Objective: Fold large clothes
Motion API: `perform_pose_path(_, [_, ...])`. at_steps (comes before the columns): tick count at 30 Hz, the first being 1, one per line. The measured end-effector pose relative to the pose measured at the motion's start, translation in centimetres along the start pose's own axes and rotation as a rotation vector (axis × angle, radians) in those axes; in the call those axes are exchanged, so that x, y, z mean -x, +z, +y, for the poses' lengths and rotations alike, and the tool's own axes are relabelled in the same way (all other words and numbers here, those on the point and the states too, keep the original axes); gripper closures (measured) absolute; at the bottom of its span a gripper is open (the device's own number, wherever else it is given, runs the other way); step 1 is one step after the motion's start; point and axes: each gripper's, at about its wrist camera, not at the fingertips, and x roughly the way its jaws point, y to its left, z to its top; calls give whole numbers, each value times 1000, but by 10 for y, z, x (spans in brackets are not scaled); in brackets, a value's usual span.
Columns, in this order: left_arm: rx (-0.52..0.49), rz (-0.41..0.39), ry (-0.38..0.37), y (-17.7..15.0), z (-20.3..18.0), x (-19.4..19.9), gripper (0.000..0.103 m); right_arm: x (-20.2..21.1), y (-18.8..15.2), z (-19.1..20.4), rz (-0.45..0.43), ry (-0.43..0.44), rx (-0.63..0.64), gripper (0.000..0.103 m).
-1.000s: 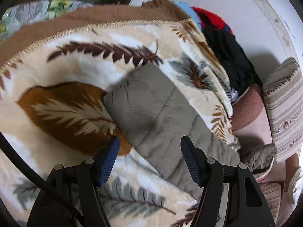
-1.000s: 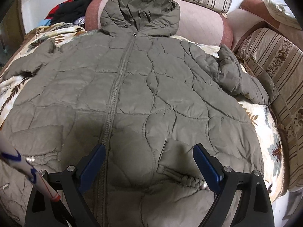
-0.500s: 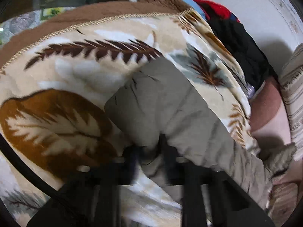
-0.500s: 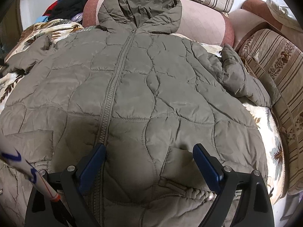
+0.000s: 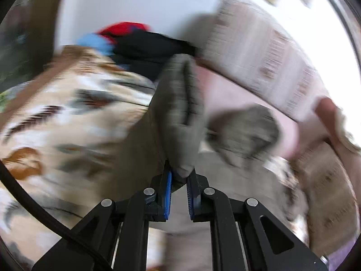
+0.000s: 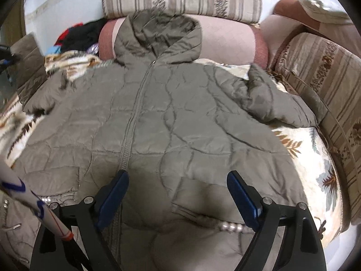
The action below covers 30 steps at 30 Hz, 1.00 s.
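The olive hooded puffer jacket [image 6: 162, 122] lies front-up, zipped, across the leaf-print blanket [image 6: 315, 162], its hood [image 6: 158, 36] resting against the pink bolster [image 6: 225, 43]. The left gripper [image 5: 179, 176] pinches the jacket's sleeve [image 5: 178, 113], lifted off the blanket. The right gripper [image 6: 178, 194] hovers spread wide over the jacket's lower front

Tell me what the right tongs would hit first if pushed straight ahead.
Probably the jacket: the open right tongs point at its front panel beside the zipper. Depth is hard to judge.
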Motion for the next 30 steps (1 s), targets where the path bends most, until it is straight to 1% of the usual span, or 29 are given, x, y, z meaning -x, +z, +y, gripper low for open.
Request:
perform_pose_path(2, [-40, 36, -64, -18, -39, -8, 92, 11, -2, -13, -24, 1, -29, 12])
perform_pose_path(3, [-60, 57, -84, -29, -58, -15, 92, 15, -2, -17, -30, 0, -38, 12])
perform_pose_path(5, [-72, 111, -116, -53, -84, -34, 92, 23, -5, -32, -42, -4, -77, 12])
perform_pose_path(6, [-70, 139, -126, -64, -90, -43, 92, 27, -7, -39, -44, -2, -96, 12])
perform_pose_path(7, [-73, 170, -122, -77, -99, -55, 92, 29, -9, -46, -43, -1, -112, 12])
perform_pose_path(9, [-84, 221, -83, -100, -111, -76, 92, 33, -14, -60, -34, -4, -145, 12])
perform_pose_path(11, [-100, 268, -28, -122, -117, -93, 87, 34, -17, -72, -25, -8, -171, 12])
perform_pose_path(12, [-109, 282, -5, -130, -118, -96, 86, 35, -19, -77, -20, -9, -182, 12])
perform_pose_path(13, [-121, 294, 10, -136, -117, -97, 82, 35, -20, -81, -16, -9, -190, 12])
perform_pose_path(15, [-140, 294, 15, -143, -114, -90, 70, 35, -20, -87, -10, -4, -206, 12])
perform_pose_path(16, [-144, 284, 5, -146, -114, -80, 57, 34, -19, -89, -5, 6, -215, 11])
perform_pose_path(17, [-146, 271, 1, -148, -113, -70, 46, 33, -17, -89, 1, 17, -220, 11])
perform_pose_path(18, [-152, 248, 7, -152, -114, -58, 42, 31, -16, -88, 7, 27, -222, 11])
perform_pose_path(20, [-175, 200, 25, -163, -111, -30, 34, 25, -9, -81, 36, 80, -222, 11])
perform_pose_path(22, [-195, 157, 70, -172, -110, -7, 31, 18, 0, -71, 60, 140, -219, 11])
perform_pose_path(23, [-200, 133, 94, -178, -108, 4, 29, 12, 6, -65, 78, 186, -213, 11])
perform_pose_path(24, [-199, 117, 119, -183, -104, 13, 29, 7, 10, -61, 91, 214, -209, 11])
perform_pose_path(27, [-159, 94, 154, -197, -90, 28, 29, -24, 35, -42, 139, 298, -216, 11])
perform_pose_path(30, [-105, 76, 177, -212, -70, 40, 29, -60, 62, -22, 177, 338, -215, 11])
